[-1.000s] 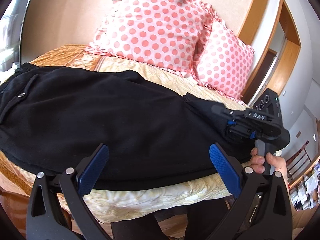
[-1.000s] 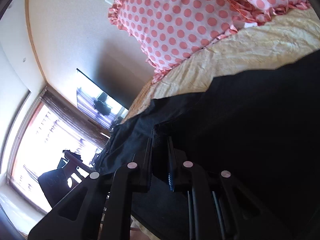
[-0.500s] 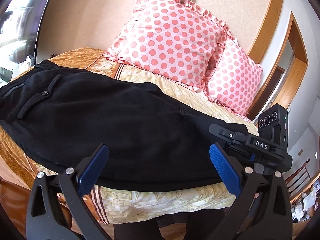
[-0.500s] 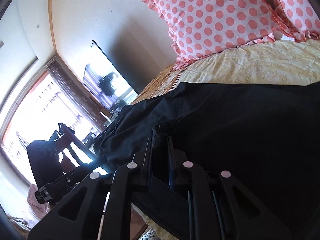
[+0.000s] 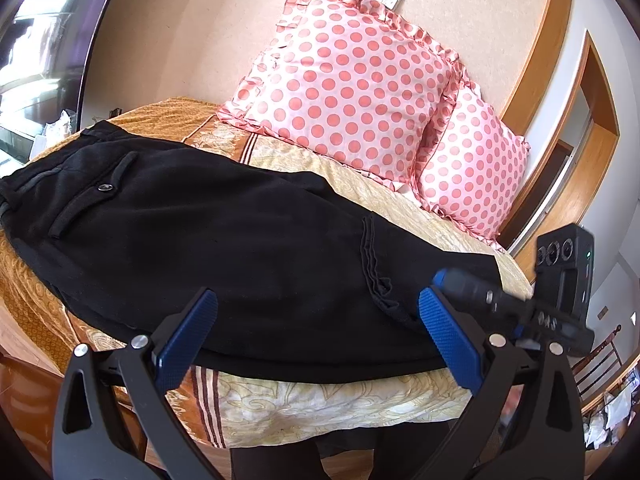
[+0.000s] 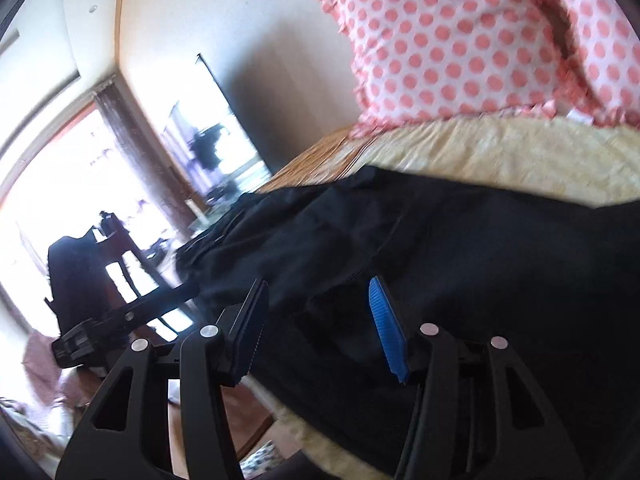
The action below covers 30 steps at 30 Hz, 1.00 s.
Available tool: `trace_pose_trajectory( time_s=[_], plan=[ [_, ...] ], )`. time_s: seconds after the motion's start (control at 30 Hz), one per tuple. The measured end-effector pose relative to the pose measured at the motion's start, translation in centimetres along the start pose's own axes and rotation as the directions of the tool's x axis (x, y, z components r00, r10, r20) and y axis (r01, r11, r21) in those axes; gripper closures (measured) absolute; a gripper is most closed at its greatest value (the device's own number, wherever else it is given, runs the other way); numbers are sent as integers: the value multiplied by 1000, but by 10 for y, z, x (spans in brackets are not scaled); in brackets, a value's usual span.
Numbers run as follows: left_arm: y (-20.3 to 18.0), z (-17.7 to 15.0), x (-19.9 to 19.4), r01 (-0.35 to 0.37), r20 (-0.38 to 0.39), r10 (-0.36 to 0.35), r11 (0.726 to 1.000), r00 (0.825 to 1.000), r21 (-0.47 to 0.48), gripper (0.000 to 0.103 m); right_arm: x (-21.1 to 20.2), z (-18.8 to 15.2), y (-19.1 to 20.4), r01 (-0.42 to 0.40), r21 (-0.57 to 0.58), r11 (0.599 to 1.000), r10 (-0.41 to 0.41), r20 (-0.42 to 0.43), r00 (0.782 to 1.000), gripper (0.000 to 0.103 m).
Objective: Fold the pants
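Black pants [image 5: 224, 240] lie flat across the bed, waistband and buttoned back pocket at the left, leg end at the right near the bed's front edge. My left gripper [image 5: 316, 336] is open and empty, hovering just in front of the pants' near edge. My right gripper [image 6: 320, 324] is open over the leg end of the pants [image 6: 460, 280], with black cloth between and below its fingers; it also shows at the right of the left wrist view [image 5: 520, 308].
The bed has a yellow patterned cover [image 5: 320, 404]. Two pink polka-dot pillows [image 5: 352, 92] lean against the wall behind the pants. A door frame [image 5: 592, 128] is at the right. A bright window and a chair [image 6: 80, 272] are off the bed's left side.
My right gripper has opened and let go of the pants' leg end, which now lies on the bed. My left gripper has drawn back slightly and stays open.
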State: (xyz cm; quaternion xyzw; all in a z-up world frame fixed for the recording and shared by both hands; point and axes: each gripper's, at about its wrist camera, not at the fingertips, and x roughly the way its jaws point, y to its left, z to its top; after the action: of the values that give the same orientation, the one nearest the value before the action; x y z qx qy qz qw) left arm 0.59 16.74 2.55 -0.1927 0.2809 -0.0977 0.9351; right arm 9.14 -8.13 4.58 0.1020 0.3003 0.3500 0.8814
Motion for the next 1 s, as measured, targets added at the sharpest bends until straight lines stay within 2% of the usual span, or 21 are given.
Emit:
trace_pose_trajectory(
  time_s=[0.03,0.07,0.17,0.2,0.27,0.33,0.37,0.43,0.47,0.53,0.57,0.63,0.67,0.7,0.73,0.8,0.9,1.0],
  plan=[
    [1,0,-1,-1,3,1,1000,1000,-2,2,-1,5,-1,79,-27,996,-79,16,997,49],
    [2,0,-2,-2,6,2,1000,1000,-4,2,2,8,-2,198,-67,978,-197,20,980,49],
    [5,0,-7,-15,13,15,1000,1000,-3,2,15,9,-5,379,-148,913,-383,0,924,49],
    [6,0,-8,-22,17,22,1000,1000,-2,2,22,8,-6,414,-175,894,-424,-22,906,49],
    [10,1,-11,-39,27,39,999,999,-6,2,38,4,-8,434,-221,873,-459,-76,885,49],
    [14,3,-15,-48,37,49,999,998,-21,2,51,-6,-5,413,-265,871,-457,-131,880,49],
    [17,3,-17,-52,41,54,998,998,-30,2,53,-10,1,423,-299,856,-470,-107,876,49],
    [24,5,-23,-70,55,72,996,996,-49,2,55,-14,9,451,-368,813,-514,-87,854,49],
    [27,6,-25,-82,62,85,995,994,-55,2,54,-13,13,452,-378,808,-516,-83,853,49],
    [34,9,-33,-107,78,113,992,991,-71,2,46,-11,19,393,-339,855,-440,-73,895,49],
    [38,11,-37,-117,88,124,990,988,-79,2,45,-10,21,381,-331,863,-425,-69,903,45],
    [46,15,-45,-139,105,150,985,983,-101,2,53,-17,31,378,-377,846,-438,-83,895,35],
    [51,17,-48,-148,111,161,982,981,-116,2,60,-24,35,386,-419,822,-461,-90,883,35],
    [58,19,-52,-152,119,168,979,979,-139,2,57,-25,40,399,-426,812,-462,-54,885,35],
    [64,21,-55,-151,123,171,976,978,-158,2,55,-25,43,398,-428,811,-463,-55,885,35],
    [78,24,-61,-150,125,178,967,976,-207,2,48,-23,44,376,-393,839,-429,-55,901,35],
    [103,30,-66,-142,118,181,949,976,-282,2,45,-24,40,352,-362,863,-405,-80,911,35],
    [127,36,-71,-164,106,213,921,971,-353,2,35,-21,27,301,-242,922,-336,-118,935,30]
  ],
)
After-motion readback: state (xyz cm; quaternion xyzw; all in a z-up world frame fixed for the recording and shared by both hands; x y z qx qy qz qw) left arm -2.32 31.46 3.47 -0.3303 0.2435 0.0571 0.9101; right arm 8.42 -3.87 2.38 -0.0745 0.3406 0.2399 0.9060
